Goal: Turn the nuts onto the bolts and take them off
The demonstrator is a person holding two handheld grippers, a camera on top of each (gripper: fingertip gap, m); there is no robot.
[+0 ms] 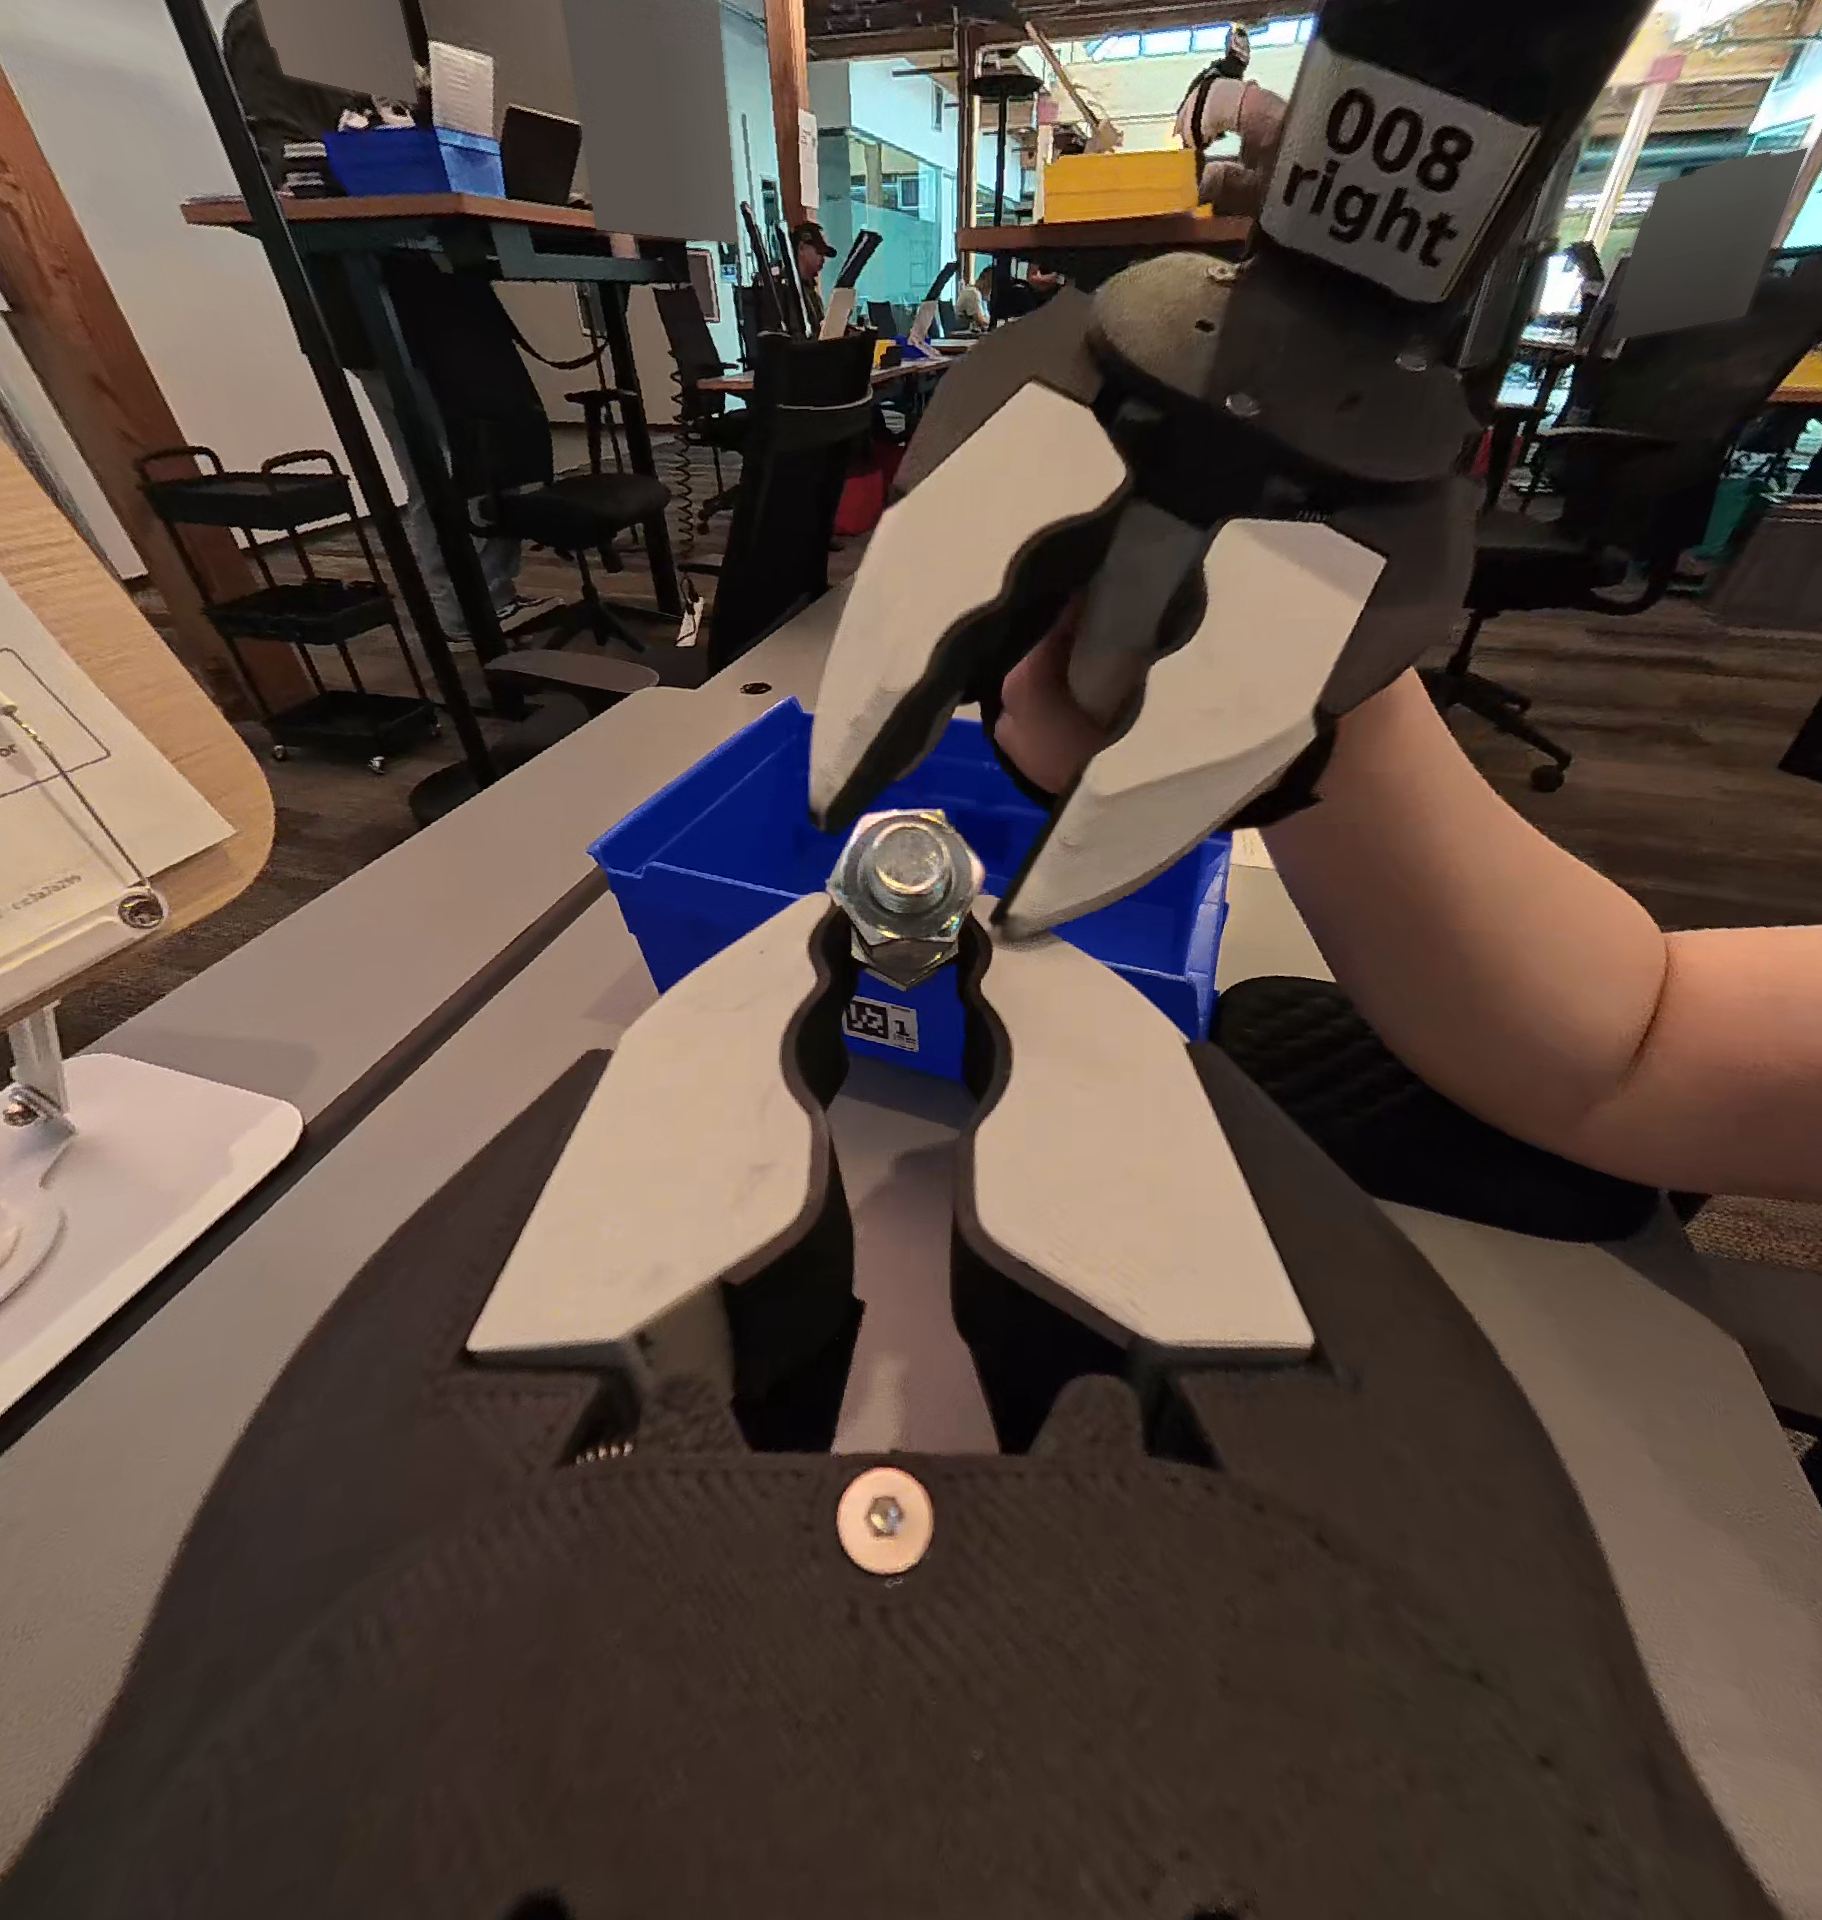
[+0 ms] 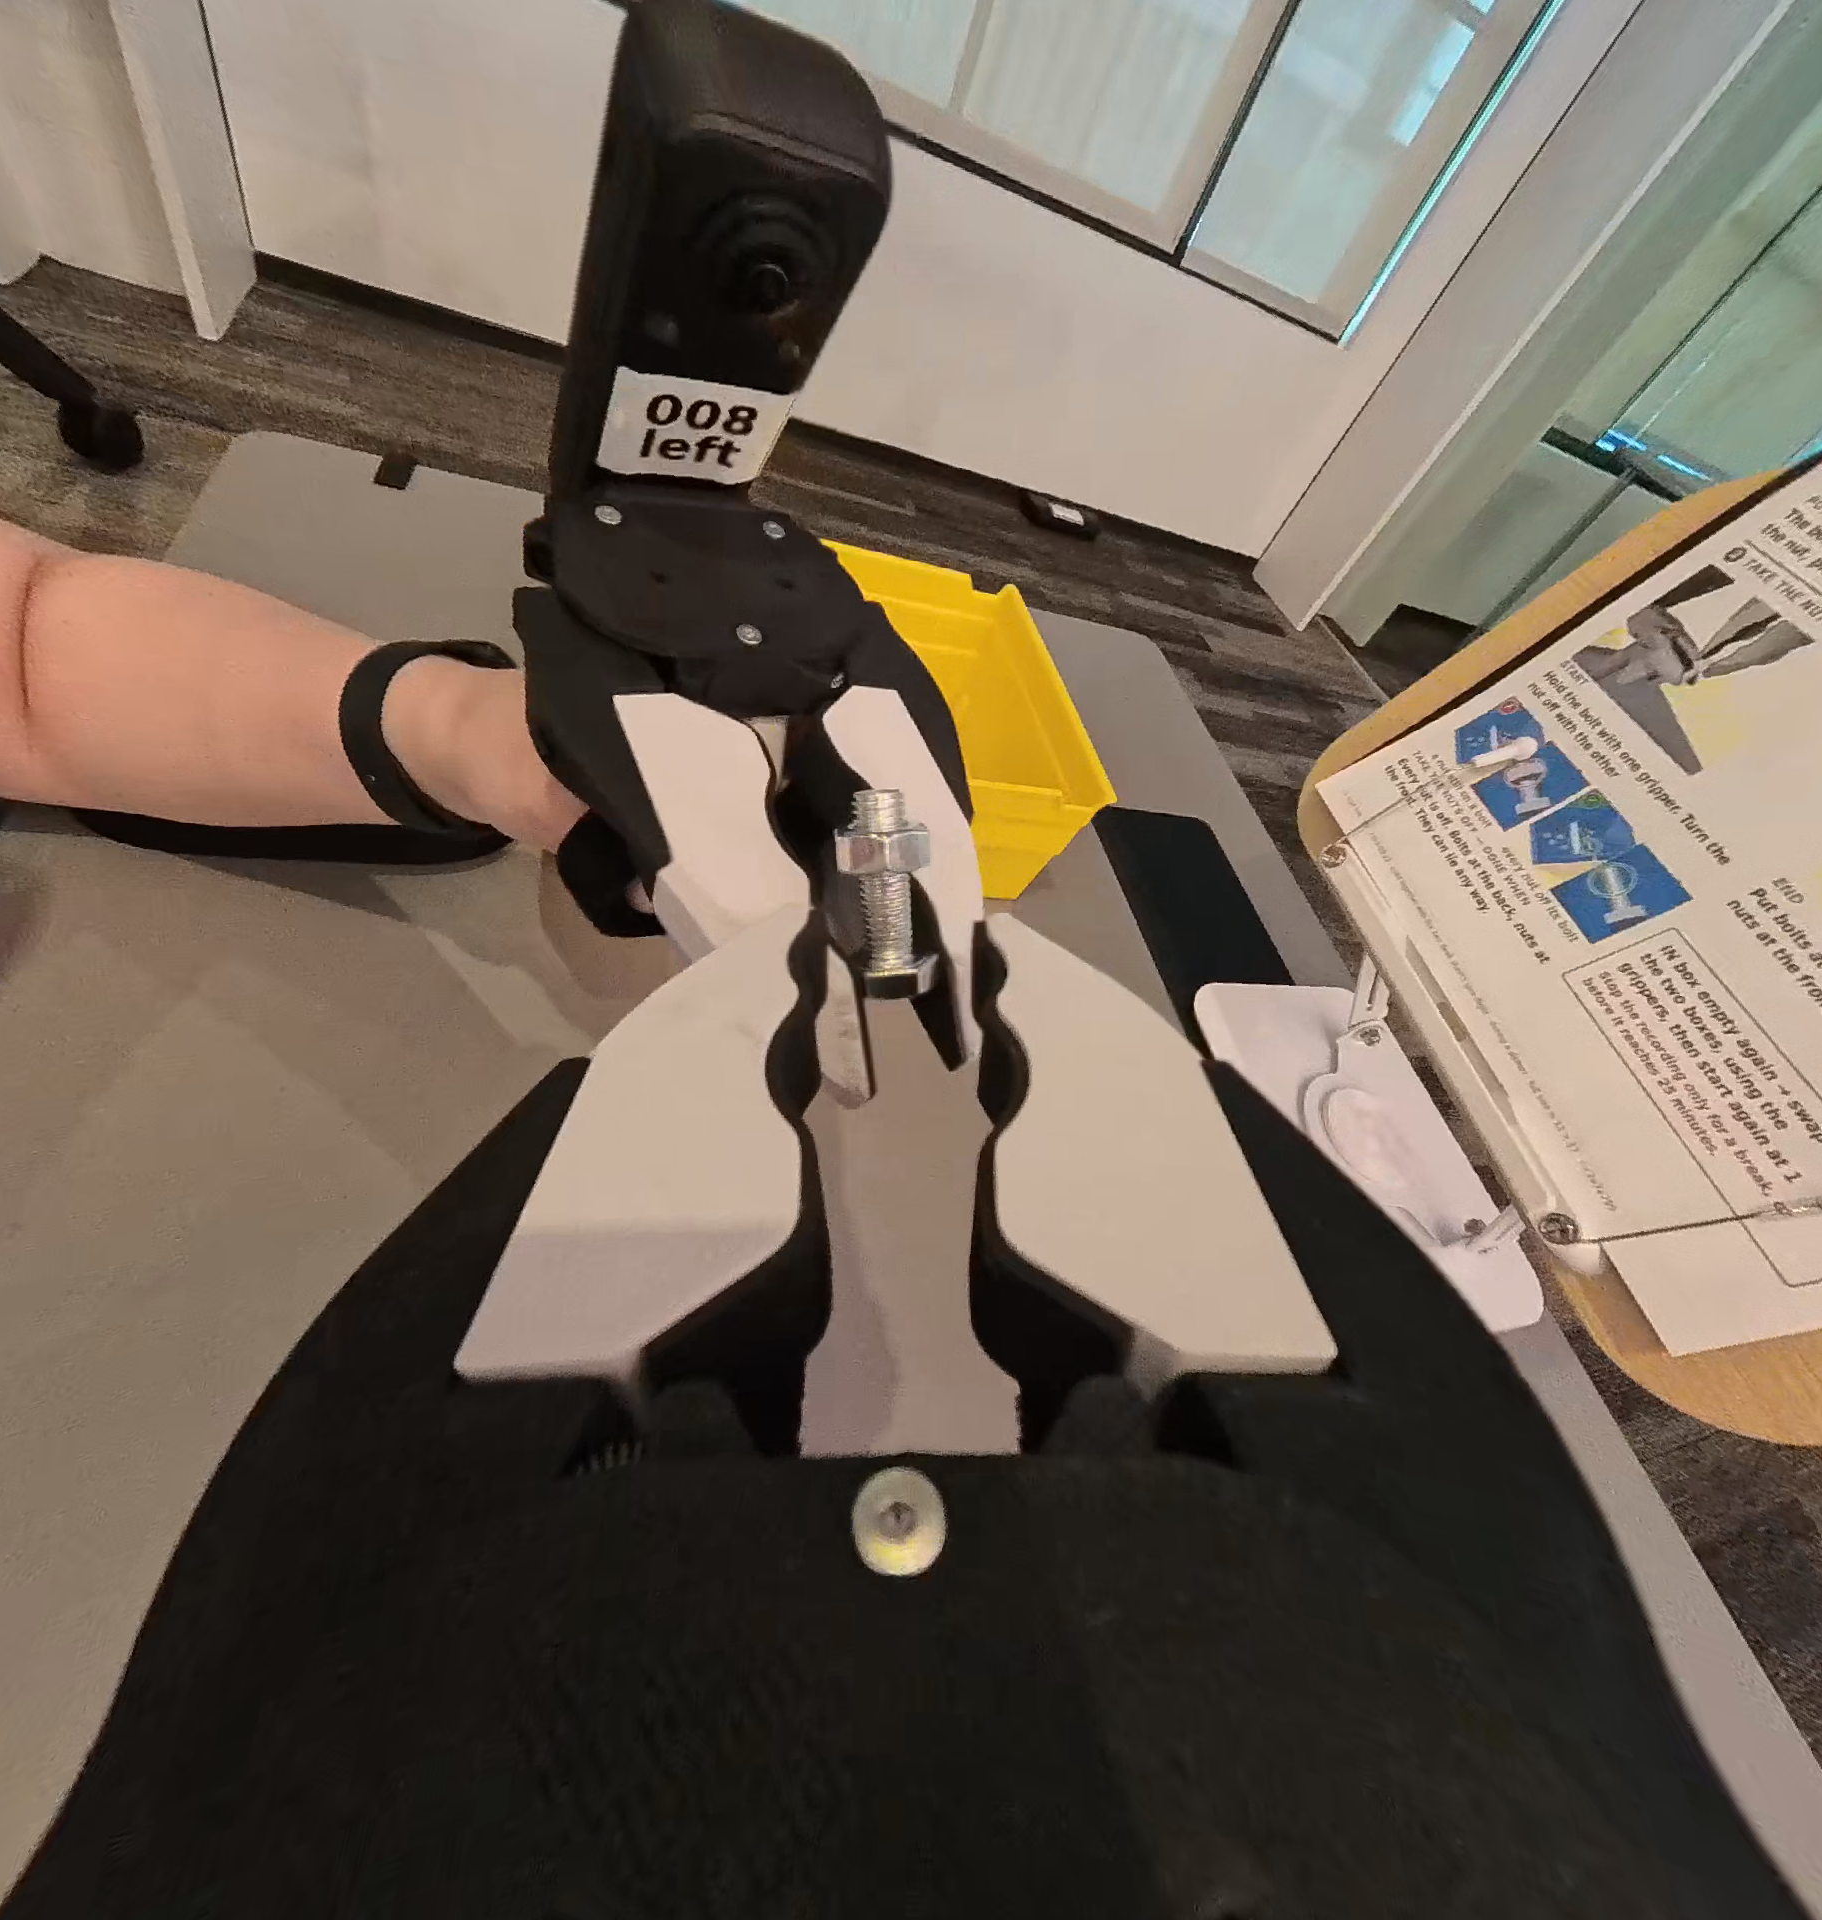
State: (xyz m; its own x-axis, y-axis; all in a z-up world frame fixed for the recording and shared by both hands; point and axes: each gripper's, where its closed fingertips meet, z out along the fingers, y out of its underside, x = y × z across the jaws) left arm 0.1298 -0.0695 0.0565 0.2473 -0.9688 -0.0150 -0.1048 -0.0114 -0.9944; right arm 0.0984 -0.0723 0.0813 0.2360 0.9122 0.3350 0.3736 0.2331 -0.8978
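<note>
The bolt (image 2: 883,914) is held in the air above the table (image 1: 450,935), clamped by its hex head between the tips of the left gripper (image 1: 902,940). The shank is seen standing roughly upright in the right wrist view. The nut (image 2: 881,850) is threaded on near the top of the shank, with only a few threads showing above it and a long run of bare thread between it and the head.

The right gripper (image 1: 912,873) is held with its fingers apart, straddling the nut; the tips lie just beside it, one on each side. Contact cannot be confirmed from either view.

Step in hand, as judged: turning the nut with the right gripper while the bolt is steadied by the left. Whether the nut is being run on or taken off cannot be told from these views. Its place near the free end would suit either an early stage of threading on or a late stage of removal.

Next move, as judged: the right fingers are to be closed on two opposite flats of the nut, then rotated about the shank axis. The left grip on the head must be kept firm so that the bolt is not spun with it.

A blue bin (image 1: 741,883) lies behind the bolt in the left wrist view; a yellow bin (image 2: 1011,748) behind the left gripper in the right wrist view.
</note>
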